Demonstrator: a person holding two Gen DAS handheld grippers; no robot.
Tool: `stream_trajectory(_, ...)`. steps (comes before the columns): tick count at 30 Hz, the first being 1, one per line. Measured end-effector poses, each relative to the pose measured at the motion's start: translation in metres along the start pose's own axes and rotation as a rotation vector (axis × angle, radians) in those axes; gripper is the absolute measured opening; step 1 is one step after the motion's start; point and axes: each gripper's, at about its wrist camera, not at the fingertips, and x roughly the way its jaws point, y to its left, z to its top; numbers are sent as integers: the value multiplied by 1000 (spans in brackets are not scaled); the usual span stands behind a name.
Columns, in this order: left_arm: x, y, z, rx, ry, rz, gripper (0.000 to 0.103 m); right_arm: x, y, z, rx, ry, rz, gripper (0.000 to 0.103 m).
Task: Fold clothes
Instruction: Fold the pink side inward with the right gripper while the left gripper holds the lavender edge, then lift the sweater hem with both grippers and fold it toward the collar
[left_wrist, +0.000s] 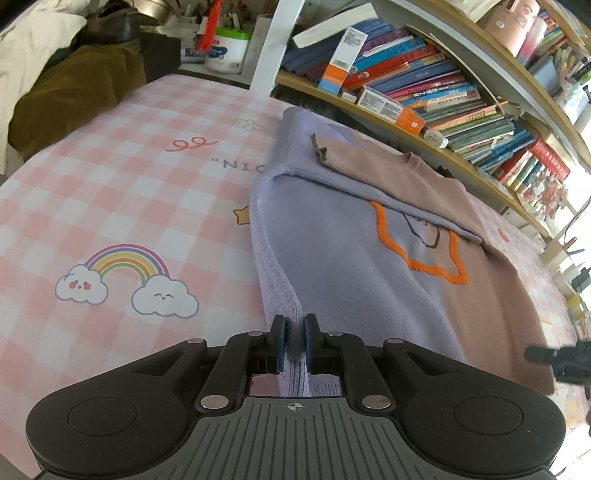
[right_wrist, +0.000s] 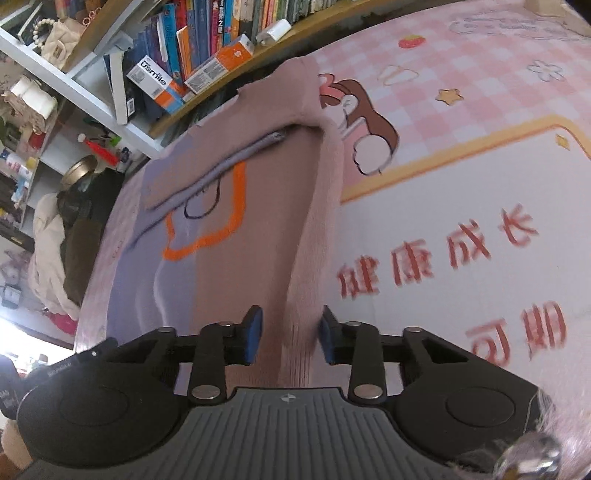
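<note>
A lavender and dusty-pink sweater (left_wrist: 354, 266) with an orange outlined motif lies on the pink checked table cover, its sleeves folded across the chest. My left gripper (left_wrist: 294, 341) is shut on the sweater's lavender ribbed hem edge. In the right wrist view the same sweater (right_wrist: 236, 229) shows, and my right gripper (right_wrist: 290, 332) has its jaws apart with the pink hem edge hanging between them; the pads (right_wrist: 255, 334) do not press the cloth. The right gripper's tip also shows at the right edge of the left wrist view (left_wrist: 554, 356).
The pink checked cover (left_wrist: 129, 184) with rainbow and cloud prints spreads to the left; a brown garment pile (left_wrist: 74, 92) lies at its far left. A bookshelf (left_wrist: 443, 96) full of books runs along the far side. The white printed area (right_wrist: 480, 240) lies right of the sweater.
</note>
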Motion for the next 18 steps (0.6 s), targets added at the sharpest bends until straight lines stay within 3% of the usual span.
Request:
stream_trajectory(8, 3, 11, 0, -54, 25, -34, 11, -3, -12, -15, 86, -26, -42, 12)
stream_trajectory(15, 3, 20, -4, -87, 21, -54, 12, -2, -12, -20, 82, -21, -72, 6)
stream_trajectory(18, 3, 22, -5, -95, 17, -37, 6, -4, -9, -23, 58, -35, -94, 5)
